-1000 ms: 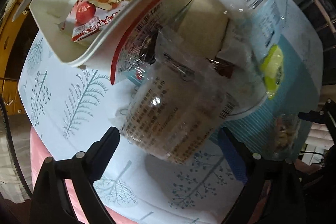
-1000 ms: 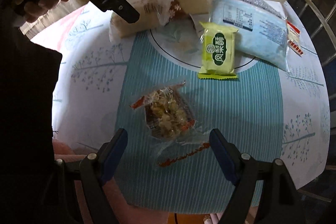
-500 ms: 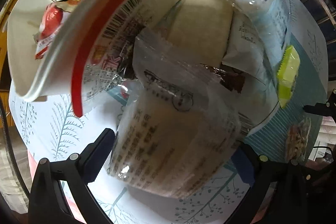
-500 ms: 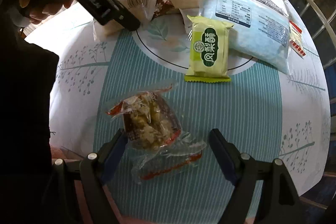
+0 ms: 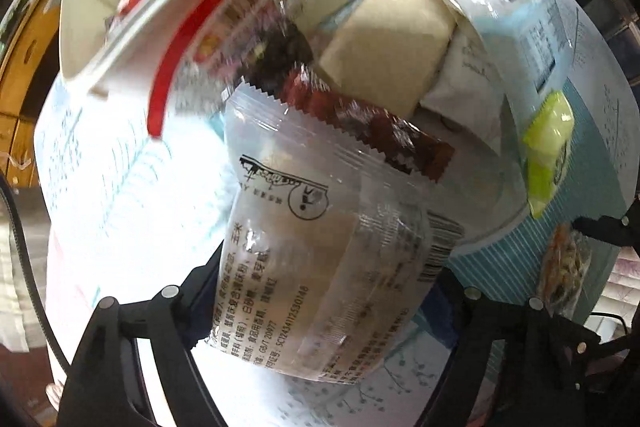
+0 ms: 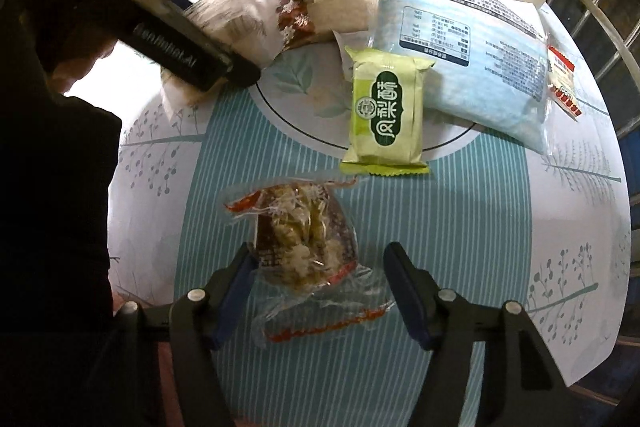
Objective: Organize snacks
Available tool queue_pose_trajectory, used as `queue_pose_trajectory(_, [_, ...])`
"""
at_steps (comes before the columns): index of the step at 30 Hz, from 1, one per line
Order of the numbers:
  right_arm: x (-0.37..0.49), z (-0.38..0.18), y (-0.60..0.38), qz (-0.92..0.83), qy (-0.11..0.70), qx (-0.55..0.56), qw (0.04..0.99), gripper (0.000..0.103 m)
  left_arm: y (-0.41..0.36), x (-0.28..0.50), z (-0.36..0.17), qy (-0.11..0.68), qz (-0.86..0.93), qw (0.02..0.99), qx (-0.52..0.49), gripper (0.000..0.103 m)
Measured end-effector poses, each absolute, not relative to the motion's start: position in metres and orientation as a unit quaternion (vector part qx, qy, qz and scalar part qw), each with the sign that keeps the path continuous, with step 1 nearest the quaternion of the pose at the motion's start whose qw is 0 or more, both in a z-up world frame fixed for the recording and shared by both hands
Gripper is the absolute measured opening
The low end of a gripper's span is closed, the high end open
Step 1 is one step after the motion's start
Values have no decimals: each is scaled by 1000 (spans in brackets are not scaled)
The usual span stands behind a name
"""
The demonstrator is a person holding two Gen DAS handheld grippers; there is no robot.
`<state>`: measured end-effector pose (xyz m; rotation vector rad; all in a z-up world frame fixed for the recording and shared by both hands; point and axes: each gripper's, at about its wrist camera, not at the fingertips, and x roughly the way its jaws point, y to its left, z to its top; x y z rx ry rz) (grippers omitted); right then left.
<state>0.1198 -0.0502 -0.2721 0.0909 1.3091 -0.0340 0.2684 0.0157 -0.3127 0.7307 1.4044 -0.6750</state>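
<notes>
Right wrist: tree-print tablecloth point(image 6: 560, 187); both hand-held grippers closing around snack packets, ungripped.

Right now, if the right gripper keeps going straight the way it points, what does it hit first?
Probably the clear nut snack packet, which lies between the closing jaws of the right gripper; the tablecloth lies under it.
</notes>
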Motion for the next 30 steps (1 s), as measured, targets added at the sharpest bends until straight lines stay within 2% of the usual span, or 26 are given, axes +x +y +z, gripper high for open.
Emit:
queue_pose_trajectory(9, [114, -255, -60, -24, 611, 99, 785, 58, 40, 252, -296, 657, -284, 660, 229, 78])
queue_pose_trajectory(11, [111, -248, -61, -24, 603, 113, 789, 42, 48, 247, -291, 658, -281, 665, 214, 78])
queue_pose_trajectory(24, [87, -225, -48, -88, 568, 168, 801, 40, 130, 231, -272, 698, -249, 660, 120, 78])
queue_pose_trajectory(30, [92, -214, -51, -123, 554, 215, 795, 40, 141, 228, -226, 709, -250, 653, 94, 78])
